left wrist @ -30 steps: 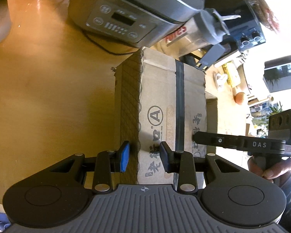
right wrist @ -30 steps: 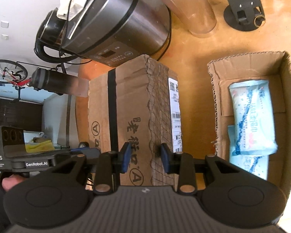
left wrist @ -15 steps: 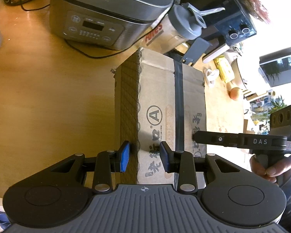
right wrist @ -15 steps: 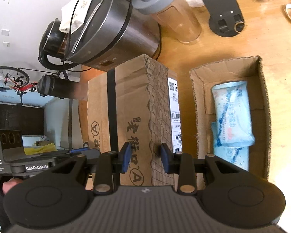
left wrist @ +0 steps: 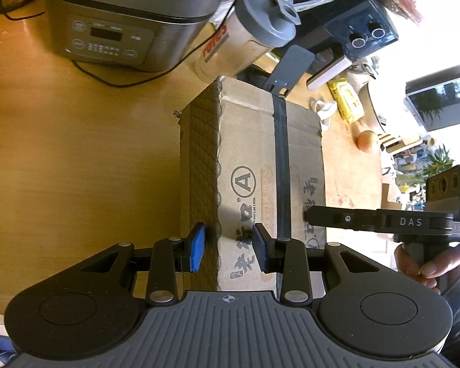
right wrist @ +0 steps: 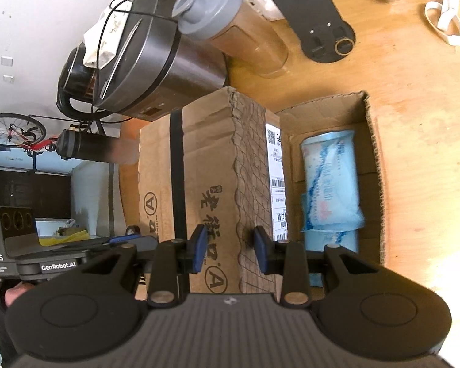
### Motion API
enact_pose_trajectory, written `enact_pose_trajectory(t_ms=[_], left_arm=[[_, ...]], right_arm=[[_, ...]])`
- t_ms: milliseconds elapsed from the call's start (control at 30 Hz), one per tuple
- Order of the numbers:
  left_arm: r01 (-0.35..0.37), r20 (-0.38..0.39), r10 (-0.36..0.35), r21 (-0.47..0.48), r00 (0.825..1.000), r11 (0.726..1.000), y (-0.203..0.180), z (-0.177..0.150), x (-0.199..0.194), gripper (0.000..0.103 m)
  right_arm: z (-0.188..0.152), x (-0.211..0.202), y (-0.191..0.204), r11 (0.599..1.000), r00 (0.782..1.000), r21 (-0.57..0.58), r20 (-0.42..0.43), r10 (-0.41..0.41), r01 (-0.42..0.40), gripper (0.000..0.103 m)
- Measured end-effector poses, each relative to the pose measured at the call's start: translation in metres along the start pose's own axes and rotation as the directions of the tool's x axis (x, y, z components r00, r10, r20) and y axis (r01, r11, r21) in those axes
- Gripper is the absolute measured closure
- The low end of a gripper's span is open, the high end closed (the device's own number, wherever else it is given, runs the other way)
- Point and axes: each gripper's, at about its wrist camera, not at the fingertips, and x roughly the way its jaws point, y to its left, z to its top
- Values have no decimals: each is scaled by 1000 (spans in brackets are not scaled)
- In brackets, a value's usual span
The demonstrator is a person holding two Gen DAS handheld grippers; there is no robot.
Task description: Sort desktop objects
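A taped brown cardboard box with a circled A is held up between both grippers. My left gripper is shut on its left top edge. My right gripper is shut on its right top edge, and the box fills the middle of that view. The right gripper also shows in the left wrist view, and the left gripper in the right wrist view. An open cardboard tray lies right of the box and holds light blue tissue packs.
On the wooden table behind the box stand a silver rice cooker, a shaker bottle with a grey lid, a black stand and a black appliance with knobs. A white cord lies at the far right.
Both grippers have lifted the box together, so the table, cooker, bottle and tray now appear lower and farther away. The grips on the box are unchanged.
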Motion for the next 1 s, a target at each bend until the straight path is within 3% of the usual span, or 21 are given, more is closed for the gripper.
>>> enact_pose_trajectory(t_ms=[1000], left_arm=[[6, -13, -6, 17, 1000, 1000, -64, 6, 50, 71]], right_arm=[[16, -45, -67, 1000, 1000, 15, 15, -14, 14, 67]])
